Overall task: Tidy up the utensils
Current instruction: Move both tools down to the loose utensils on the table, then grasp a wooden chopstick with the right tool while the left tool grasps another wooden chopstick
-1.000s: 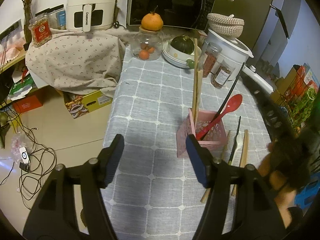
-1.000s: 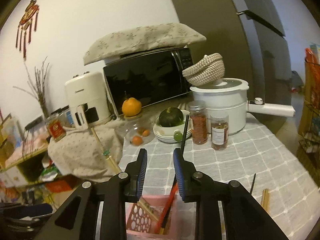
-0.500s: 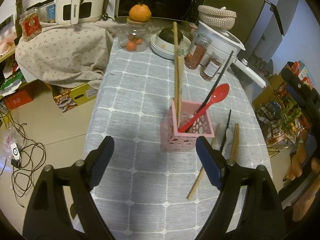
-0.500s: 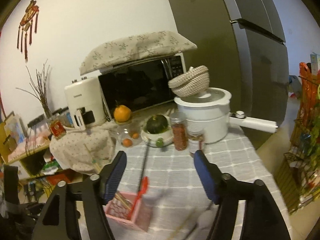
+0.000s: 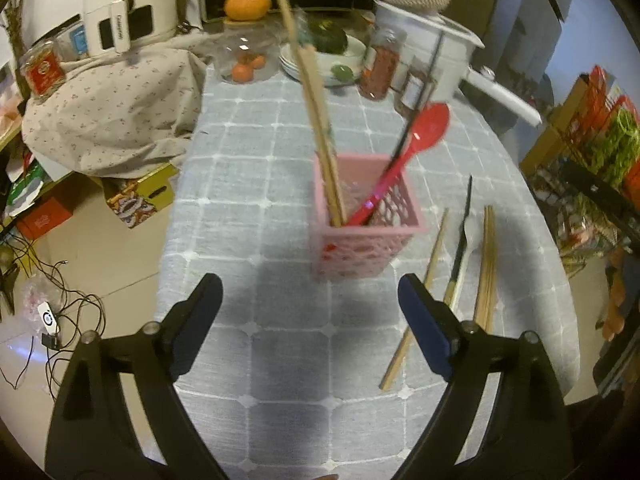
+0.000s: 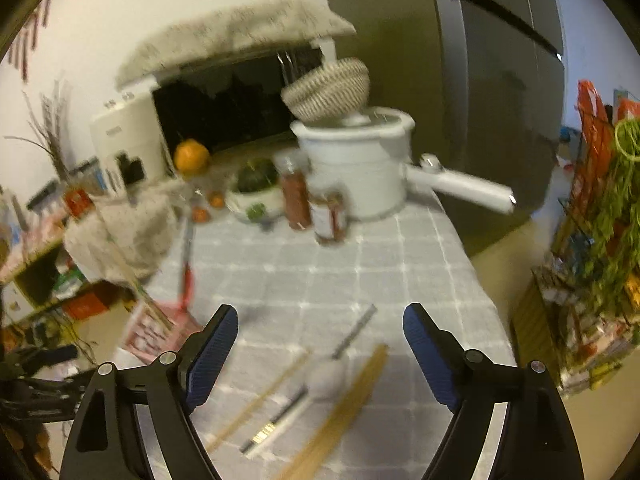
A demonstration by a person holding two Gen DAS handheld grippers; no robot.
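Beside the pink plastic lattice basket (image 5: 368, 216), thin stiff wooden chopsticks (image 5: 485, 264) lay loose — light, best pinched mid-length — while both grippers, left (image 5: 310, 312) and right (image 6: 320, 354), gaped wide, holding nothing.

White air fryer (image 5: 128, 12): brand lettering on top edge and handle, too blurred to read. Red-labelled jar (image 5: 42, 74), spice jars (image 5: 380, 66), yellow carton (image 5: 136, 198): print present, illegible. Right wrist view motion-blurred, nothing readable.

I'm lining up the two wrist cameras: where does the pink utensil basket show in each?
Left wrist: pink utensil basket sits centre frame, beyond the open tongs.
Right wrist: pink utensil basket sits at lower left, blurred, left of the tongs.
Shared landmark: the white pot at the table's far end.
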